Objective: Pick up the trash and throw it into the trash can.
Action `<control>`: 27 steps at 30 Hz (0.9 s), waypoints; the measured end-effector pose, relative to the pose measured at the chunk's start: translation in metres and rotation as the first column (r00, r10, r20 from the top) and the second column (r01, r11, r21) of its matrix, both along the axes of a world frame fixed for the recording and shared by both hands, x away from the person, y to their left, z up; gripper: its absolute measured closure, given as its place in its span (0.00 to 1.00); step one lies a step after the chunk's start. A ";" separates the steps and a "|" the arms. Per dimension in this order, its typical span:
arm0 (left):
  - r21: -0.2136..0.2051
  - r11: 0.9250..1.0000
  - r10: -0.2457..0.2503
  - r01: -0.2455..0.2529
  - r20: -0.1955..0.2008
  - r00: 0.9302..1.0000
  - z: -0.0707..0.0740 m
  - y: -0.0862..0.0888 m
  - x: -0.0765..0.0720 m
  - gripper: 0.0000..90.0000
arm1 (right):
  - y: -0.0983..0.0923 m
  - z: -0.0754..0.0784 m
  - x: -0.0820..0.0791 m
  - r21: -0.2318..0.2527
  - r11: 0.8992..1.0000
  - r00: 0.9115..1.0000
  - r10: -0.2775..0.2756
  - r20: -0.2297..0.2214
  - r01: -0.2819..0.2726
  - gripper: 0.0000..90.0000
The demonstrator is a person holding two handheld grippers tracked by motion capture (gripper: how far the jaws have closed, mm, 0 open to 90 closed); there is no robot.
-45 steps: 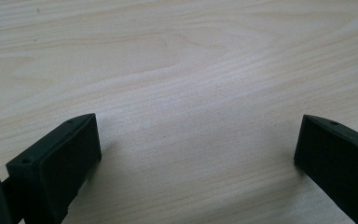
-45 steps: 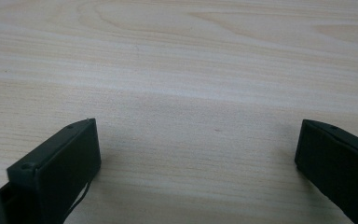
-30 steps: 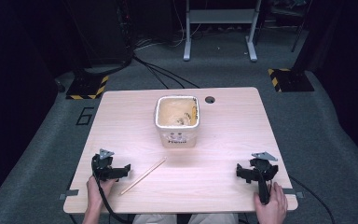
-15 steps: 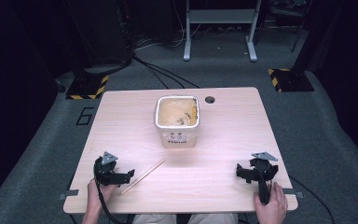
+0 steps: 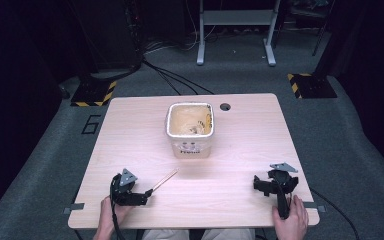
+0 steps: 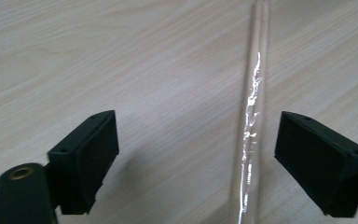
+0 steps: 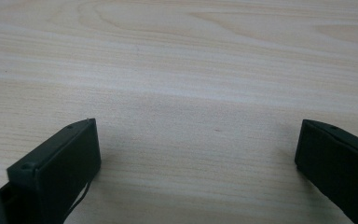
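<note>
Near table's [image 5: 130, 130] front edge: both grippers, bare wood between. Left gripper [image 6: 196, 154] jaws spread, wrapped stick [image 6: 251, 116] lying between them, nearer one jaw. Right gripper [image 7: 196, 158] jaws wide apart, empty. Tub [image 5: 190, 130] mid-table, well apart.

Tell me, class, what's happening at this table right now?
A person holds a gripper in each hand at a wooden table. The left gripper is open, its jaws either side of a thin wrapped stick lying flat. The right gripper is open over bare wood. An open square cup stands mid-table, untouched.
</note>
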State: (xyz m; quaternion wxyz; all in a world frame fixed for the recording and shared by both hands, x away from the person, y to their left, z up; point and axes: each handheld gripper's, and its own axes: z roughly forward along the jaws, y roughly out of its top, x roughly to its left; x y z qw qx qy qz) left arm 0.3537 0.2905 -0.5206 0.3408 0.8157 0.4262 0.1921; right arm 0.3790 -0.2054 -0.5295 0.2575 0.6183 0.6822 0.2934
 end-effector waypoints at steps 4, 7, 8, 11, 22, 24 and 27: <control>0.017 1.000 -0.025 0.025 0.014 1.000 -0.002 -0.004 -0.004 0.32 | 0.000 0.000 0.000 0.001 1.000 1.000 0.001 0.000 -0.001 0.00; 0.025 0.999 -0.043 0.042 0.020 0.999 -0.001 -0.006 -0.005 0.45 | 0.000 0.000 0.000 0.000 1.000 1.000 0.001 0.001 -0.001 0.00; 0.027 0.997 -0.071 0.071 0.021 0.997 0.000 -0.008 -0.007 0.50 | 0.000 0.000 0.000 0.000 1.000 1.000 0.001 0.000 -0.001 0.00; 0.028 0.995 -0.097 0.096 0.020 0.995 0.001 -0.009 -0.008 0.60 | 0.000 0.000 0.000 0.000 1.000 1.000 0.001 0.001 -0.001 0.00; 0.018 0.990 -0.138 0.138 0.008 0.990 0.001 -0.012 -0.007 0.89 | 0.000 0.000 0.000 0.000 1.000 1.000 0.000 0.000 0.000 0.00; 0.023 0.990 -0.137 0.137 0.014 0.990 0.001 -0.012 -0.007 0.94 | 0.000 0.000 0.000 -0.001 1.000 1.000 0.001 0.001 -0.001 0.00; -0.006 0.993 -0.120 0.120 0.009 0.993 0.000 -0.011 -0.005 0.94 | 0.000 0.000 0.000 0.000 1.000 1.000 0.000 0.000 0.000 0.00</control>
